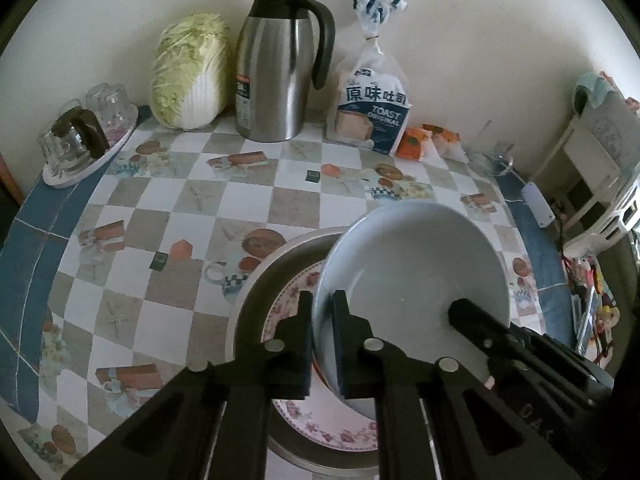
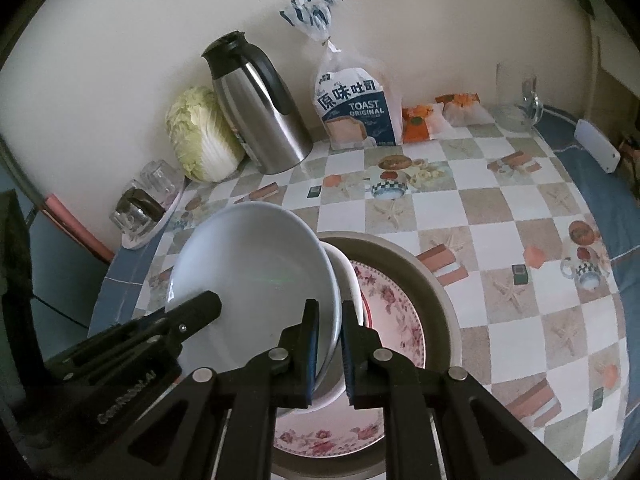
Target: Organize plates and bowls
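Note:
A pale grey-blue bowl [image 1: 412,276] is held tilted above a floral plate [image 1: 328,428] that lies in a large dark grey plate [image 1: 256,292]. My left gripper [image 1: 322,344] is shut on the bowl's left rim. My right gripper [image 2: 330,352] is shut on its right rim; the bowl [image 2: 248,268] fills the left of the right wrist view. A white bowl [image 2: 344,276] shows just behind it, over the floral plate [image 2: 392,304] and the dark plate [image 2: 432,280]. Each gripper shows in the other's view.
At the back wall stand a cabbage [image 1: 188,72], a steel thermos jug [image 1: 280,68], a toast bag [image 1: 372,92] and orange snack packs [image 1: 424,140]. A tray with glasses [image 1: 84,136] is at the left, a glass mug [image 2: 520,100] at the right.

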A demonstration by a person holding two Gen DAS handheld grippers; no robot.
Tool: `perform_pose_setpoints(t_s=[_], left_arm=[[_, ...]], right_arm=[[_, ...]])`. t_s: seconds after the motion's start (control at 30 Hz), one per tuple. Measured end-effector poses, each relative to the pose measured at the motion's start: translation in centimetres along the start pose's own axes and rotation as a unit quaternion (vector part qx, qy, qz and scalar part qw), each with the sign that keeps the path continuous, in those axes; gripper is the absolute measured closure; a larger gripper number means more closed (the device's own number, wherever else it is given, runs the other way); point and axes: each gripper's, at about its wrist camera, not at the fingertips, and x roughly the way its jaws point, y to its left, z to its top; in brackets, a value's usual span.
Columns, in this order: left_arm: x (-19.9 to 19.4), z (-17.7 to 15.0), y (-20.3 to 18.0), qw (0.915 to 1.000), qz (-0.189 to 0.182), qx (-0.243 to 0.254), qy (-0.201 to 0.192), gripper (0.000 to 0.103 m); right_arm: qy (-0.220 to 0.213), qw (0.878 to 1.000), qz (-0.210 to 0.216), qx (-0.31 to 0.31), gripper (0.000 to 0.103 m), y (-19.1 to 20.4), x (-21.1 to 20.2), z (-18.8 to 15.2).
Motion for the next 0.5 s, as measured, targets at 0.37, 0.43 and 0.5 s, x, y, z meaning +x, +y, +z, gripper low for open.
perform_pose_setpoints(t_s=[0.37,0.43,0.5], left_arm=[[0.3,-0.2,0.0,1.0,0.001,-0.005,-0.001,0.095],[0.4,-0.2,0.1,1.0,-0.003,-0.004,0.0,0.094],[-0.1,-0.4,1.0,0.9993,-0.028,-0.025,0.004,0.088]], right_arm=[[-0.037,0.999,0.015,0.034,0.088,-1.6,-1.2,0.1],[-0.057,0.997,0.025,0.042,0.088,-2.3,-2.2,0.3],[-0.063,0.996,0.025,0.052,0.088,-3.0,-2.7,0.2]])
